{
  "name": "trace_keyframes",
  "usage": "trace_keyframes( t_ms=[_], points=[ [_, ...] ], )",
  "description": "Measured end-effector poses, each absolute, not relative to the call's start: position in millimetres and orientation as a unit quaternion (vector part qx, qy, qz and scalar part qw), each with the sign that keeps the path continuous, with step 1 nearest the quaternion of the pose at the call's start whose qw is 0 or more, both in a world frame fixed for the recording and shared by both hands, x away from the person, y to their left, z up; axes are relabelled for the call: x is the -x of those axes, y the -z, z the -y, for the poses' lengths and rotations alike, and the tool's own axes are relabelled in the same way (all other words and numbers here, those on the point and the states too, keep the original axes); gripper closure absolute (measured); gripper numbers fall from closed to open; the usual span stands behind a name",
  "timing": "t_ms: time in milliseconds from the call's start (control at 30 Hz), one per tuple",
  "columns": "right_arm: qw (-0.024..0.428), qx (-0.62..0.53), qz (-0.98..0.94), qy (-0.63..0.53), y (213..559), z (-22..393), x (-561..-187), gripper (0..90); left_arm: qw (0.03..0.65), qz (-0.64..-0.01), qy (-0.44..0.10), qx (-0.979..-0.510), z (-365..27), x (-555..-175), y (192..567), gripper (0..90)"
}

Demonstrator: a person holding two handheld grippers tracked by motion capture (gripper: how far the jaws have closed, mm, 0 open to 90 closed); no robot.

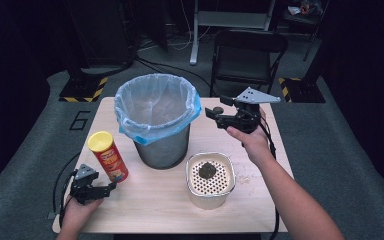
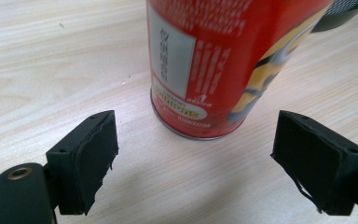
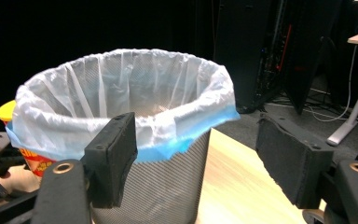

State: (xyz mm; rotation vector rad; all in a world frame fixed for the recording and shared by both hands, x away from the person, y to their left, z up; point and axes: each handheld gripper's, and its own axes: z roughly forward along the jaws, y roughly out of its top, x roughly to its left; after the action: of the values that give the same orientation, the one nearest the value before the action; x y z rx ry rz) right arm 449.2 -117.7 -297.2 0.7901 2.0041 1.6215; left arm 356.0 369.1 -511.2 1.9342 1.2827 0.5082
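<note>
A metal mesh bin (image 1: 161, 145) lined with a clear, blue-edged bag (image 1: 155, 102) stands mid-table. Left of it is an upright red chip can (image 1: 111, 161) with a yellow lid. My left gripper (image 1: 105, 190) lies low at the table's front left, pointing at the can. Its jaws are open, and the can's base (image 2: 200, 93) stands just beyond the pads (image 2: 91, 158) without touching them. My right gripper (image 1: 214, 116) hovers right of the bin's rim, open and empty. The bin (image 3: 135, 140) lies beyond its pads (image 3: 116, 154). A white perforated tub (image 1: 210, 180) holds a dark lump (image 1: 207, 171).
The wooden table (image 1: 145, 210) ends close behind the bin and just right of the tub. A black folding chair (image 1: 247, 55) stands behind the table's far right corner. A desk leg (image 1: 195, 35) and cables lie on the grey floor farther back.
</note>
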Motion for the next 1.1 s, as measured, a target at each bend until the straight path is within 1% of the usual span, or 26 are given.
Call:
trace_keyframes(
  t_ms=[400, 600, 800, 933, 1100],
  points=[
    [0.230, -0.296, -0.726, -0.577, 315, 143, -437, 28.5, 0.417, -0.492, -0.195, -0.739, -364, -353, 493, 13.7],
    [0.227, -0.312, -0.722, -0.574, 323, 160, -428, 28.4, 0.403, -0.486, -0.195, -0.751, -362, -360, 481, 13.8],
    [0.231, -0.323, -0.723, -0.566, 333, 179, -421, 28.3, 0.415, -0.492, -0.201, -0.739, -361, -367, 475, 13.8],
    [0.231, -0.332, -0.718, -0.566, 339, 191, -417, 28.2, 0.426, -0.497, -0.194, -0.731, -361, -373, 472, 14.3],
    [0.238, -0.344, -0.717, -0.558, 349, 201, -415, 28.2, 0.432, -0.492, -0.200, -0.728, -358, -377, 470, 14.8]
  ],
)
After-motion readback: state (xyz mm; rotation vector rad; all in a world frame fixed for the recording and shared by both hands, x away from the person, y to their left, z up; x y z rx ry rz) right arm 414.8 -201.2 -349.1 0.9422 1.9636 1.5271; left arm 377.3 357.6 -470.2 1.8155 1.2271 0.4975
